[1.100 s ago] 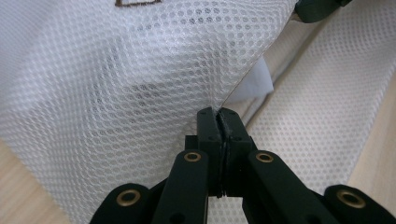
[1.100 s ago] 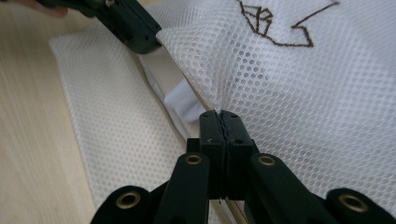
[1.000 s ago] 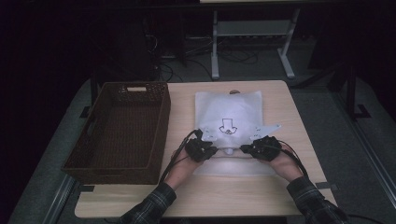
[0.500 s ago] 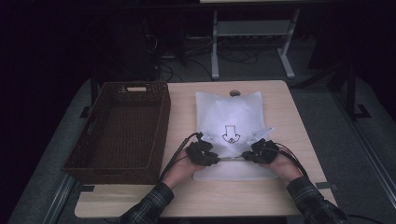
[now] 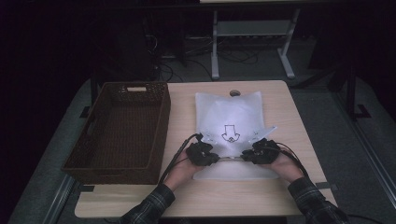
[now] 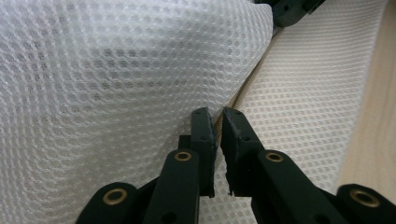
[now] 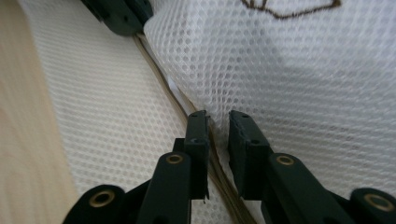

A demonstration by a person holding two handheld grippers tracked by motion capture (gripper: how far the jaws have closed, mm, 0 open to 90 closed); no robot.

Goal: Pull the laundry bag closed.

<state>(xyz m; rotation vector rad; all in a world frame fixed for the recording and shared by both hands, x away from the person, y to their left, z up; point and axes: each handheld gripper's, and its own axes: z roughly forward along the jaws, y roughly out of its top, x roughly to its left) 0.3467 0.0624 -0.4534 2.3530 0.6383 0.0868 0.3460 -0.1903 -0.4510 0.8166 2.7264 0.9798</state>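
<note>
A white mesh bag [image 5: 229, 112] printed with a dark arrow lies flat on the wooden table [image 5: 280, 196]. Both grippers sit at its near fold, tips pointing toward each other. My left gripper [image 5: 215, 157] [image 6: 218, 114] has just been closing. Its jaws stand a narrow gap apart, with the bag's tan zip edge [image 6: 243, 91] running between them, not visibly pinched. My right gripper [image 5: 245, 157] [image 7: 218, 116] has just been opening. Its jaws stand a little wider astride the same zip edge [image 7: 163, 74], pads off the mesh [image 7: 289, 60].
A dark woven basket [image 5: 121, 126] stands on the left of the table, close to the left forearm. A round cable hole [image 5: 235, 93] lies at the table's far edge. Desk legs and cables stand on the floor beyond.
Both hands have drawn slightly toward the near edge of the table. The bag, bunched near the grippers before, now lies flatter. The right jaws have parted.
</note>
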